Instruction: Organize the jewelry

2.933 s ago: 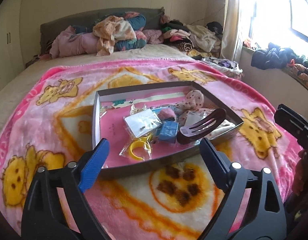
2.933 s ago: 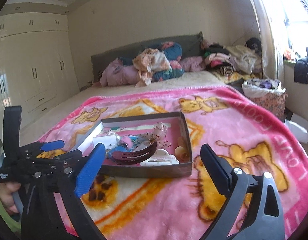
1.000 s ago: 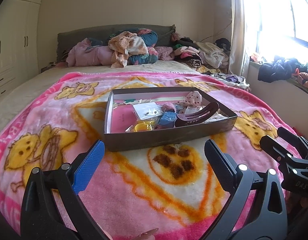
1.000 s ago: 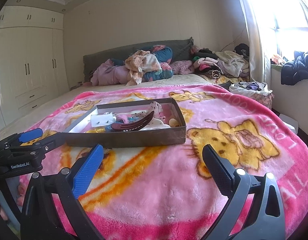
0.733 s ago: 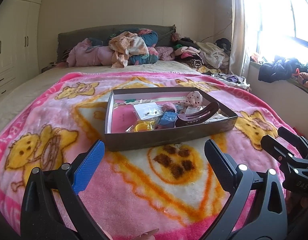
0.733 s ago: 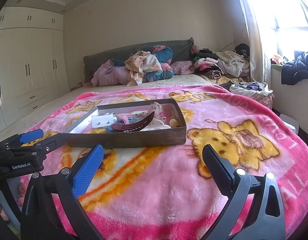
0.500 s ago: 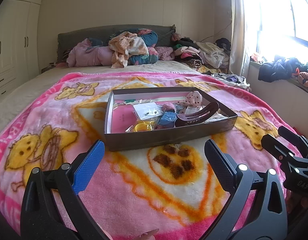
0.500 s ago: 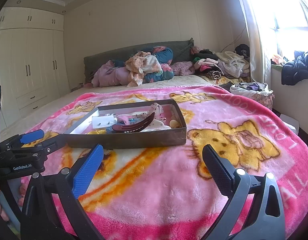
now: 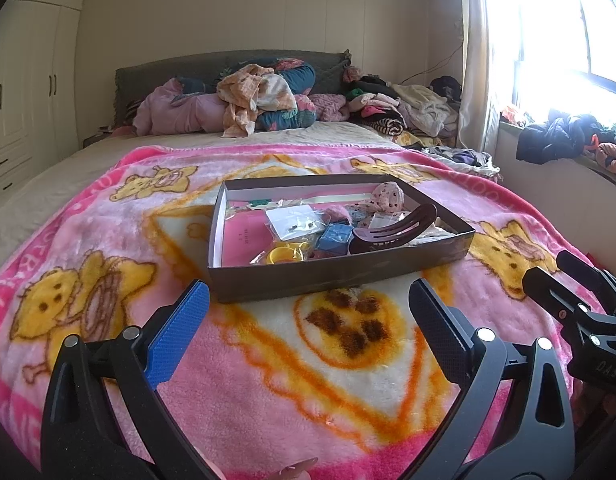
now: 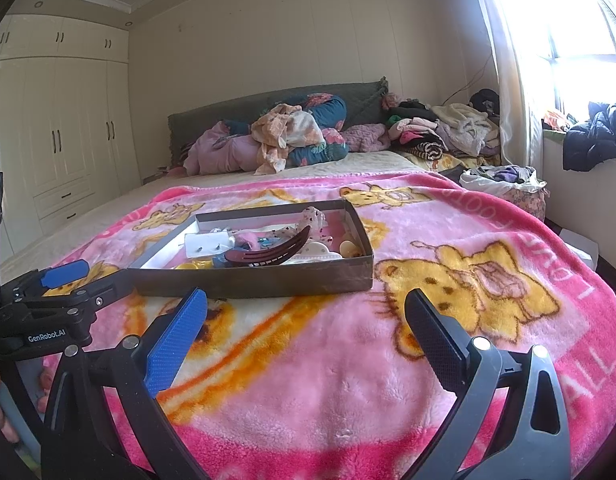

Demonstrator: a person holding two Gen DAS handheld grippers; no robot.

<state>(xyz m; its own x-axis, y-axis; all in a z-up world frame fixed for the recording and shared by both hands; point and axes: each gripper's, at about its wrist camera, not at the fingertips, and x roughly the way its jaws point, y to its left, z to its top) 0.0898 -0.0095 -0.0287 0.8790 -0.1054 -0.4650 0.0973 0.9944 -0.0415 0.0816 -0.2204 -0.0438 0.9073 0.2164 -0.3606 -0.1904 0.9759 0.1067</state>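
Maroon hair claw (image 9: 391, 230) lies lengthwise across the box (image 9: 339, 276), teeth up.

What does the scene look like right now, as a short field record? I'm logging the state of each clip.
surface: pink cartoon blanket on a bed
container: shallow dark box, open top
contents: dark hair claw clip lying on top, yellow ring, blue packet, clear bag with studs, spotted fabric piece
left gripper: open, empty, short of the box
right gripper: open, empty, short of the box
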